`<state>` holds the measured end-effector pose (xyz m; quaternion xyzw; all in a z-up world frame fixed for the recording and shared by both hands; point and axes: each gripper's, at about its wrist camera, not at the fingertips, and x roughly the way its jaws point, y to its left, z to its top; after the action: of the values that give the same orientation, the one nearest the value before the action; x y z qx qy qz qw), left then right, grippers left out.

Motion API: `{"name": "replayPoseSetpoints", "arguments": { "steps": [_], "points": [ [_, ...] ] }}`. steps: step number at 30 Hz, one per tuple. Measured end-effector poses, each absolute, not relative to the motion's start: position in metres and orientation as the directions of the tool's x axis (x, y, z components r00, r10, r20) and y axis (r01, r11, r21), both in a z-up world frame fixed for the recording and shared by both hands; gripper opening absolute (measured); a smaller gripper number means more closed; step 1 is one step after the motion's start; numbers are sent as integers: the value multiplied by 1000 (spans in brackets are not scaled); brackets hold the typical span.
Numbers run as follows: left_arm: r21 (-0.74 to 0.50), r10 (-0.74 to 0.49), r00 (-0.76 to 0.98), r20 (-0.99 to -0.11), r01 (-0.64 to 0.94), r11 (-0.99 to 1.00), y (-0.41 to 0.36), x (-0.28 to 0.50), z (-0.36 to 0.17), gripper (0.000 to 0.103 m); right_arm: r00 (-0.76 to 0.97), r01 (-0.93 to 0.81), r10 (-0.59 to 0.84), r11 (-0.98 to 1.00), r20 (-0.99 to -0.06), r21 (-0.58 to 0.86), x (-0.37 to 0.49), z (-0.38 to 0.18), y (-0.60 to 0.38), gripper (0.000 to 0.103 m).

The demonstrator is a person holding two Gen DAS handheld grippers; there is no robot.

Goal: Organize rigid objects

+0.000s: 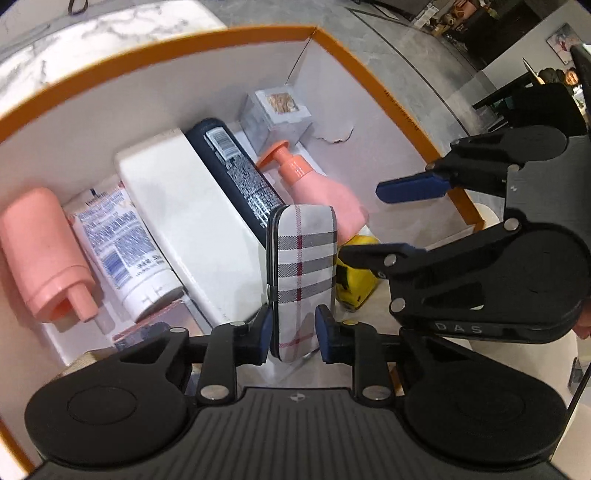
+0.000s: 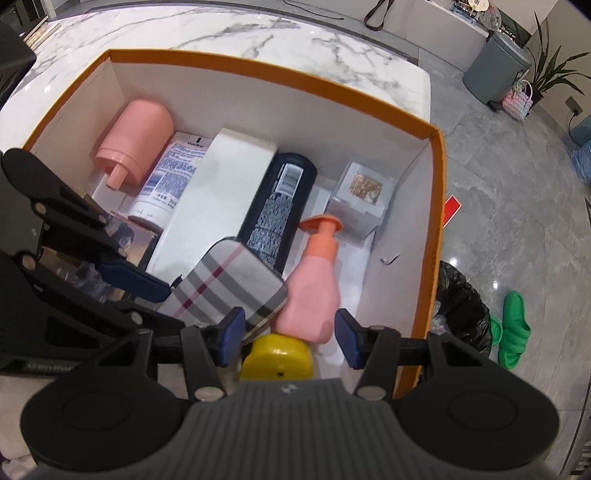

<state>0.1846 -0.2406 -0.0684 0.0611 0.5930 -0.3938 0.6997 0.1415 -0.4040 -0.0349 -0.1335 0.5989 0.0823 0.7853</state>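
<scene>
An orange-rimmed box holds several items. My left gripper is shut on a plaid case, held on edge inside the box between the white box and the pink pump bottle. The case also shows in the right wrist view. My right gripper is open and empty, above the pink pump bottle and a yellow object. It shows in the left wrist view at the right.
In the box lie a pink cylinder bottle, a white tube, a dark bottle, a small grey carton and a printed box. The box sits on a marble table. Green slippers lie on the floor.
</scene>
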Motion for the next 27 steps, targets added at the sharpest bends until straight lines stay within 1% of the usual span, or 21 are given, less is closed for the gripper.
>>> {"name": "replayPoseSetpoints", "arguments": {
  "steps": [3, 6, 9, 12, 15, 18, 20, 22, 27],
  "points": [
    [-315, -476, 70, -877, 664, 678, -233, 174, -51, 28, 275, -302, -37, 945, -961, -123, 136, -27, -398, 54],
    [-265, -512, 177, -841, 690, 674, -221, 160, -28, 28, 294, -299, -45, 944, -955, -137, 129, -15, -393, 56],
    [-208, -534, 279, -798, 704, 679, -207, 146, -2, 28, 330, -296, -45, 944, -943, -148, 120, 3, -385, 65],
    [-158, -541, 369, -756, 699, 698, -189, 131, 25, 28, 375, -310, -41, 936, -926, -166, 107, 24, -374, 67],
    [-107, -554, 464, -691, 693, 713, -177, 115, 48, 29, 439, -341, 14, 928, -899, -152, 89, 46, -360, 77],
    [-39, -531, 557, -638, 666, 745, -161, 96, 64, 29, 491, -370, 42, 914, -870, -164, 72, 64, -342, 78],
    [-15, -520, 599, -608, 647, 762, -150, 84, 74, 32, 526, -377, 42, 907, -849, -189, 62, 74, -330, 82],
    [1, -509, 638, -578, 625, 781, -143, 77, 78, 33, 574, -380, 56, 902, -817, -204, 51, 82, -319, 89],
    [55, -433, 750, -499, 526, 848, -116, 57, 87, 33, 669, -326, 104, 931, -736, -165, 28, 91, -300, 90]
  ]
}}
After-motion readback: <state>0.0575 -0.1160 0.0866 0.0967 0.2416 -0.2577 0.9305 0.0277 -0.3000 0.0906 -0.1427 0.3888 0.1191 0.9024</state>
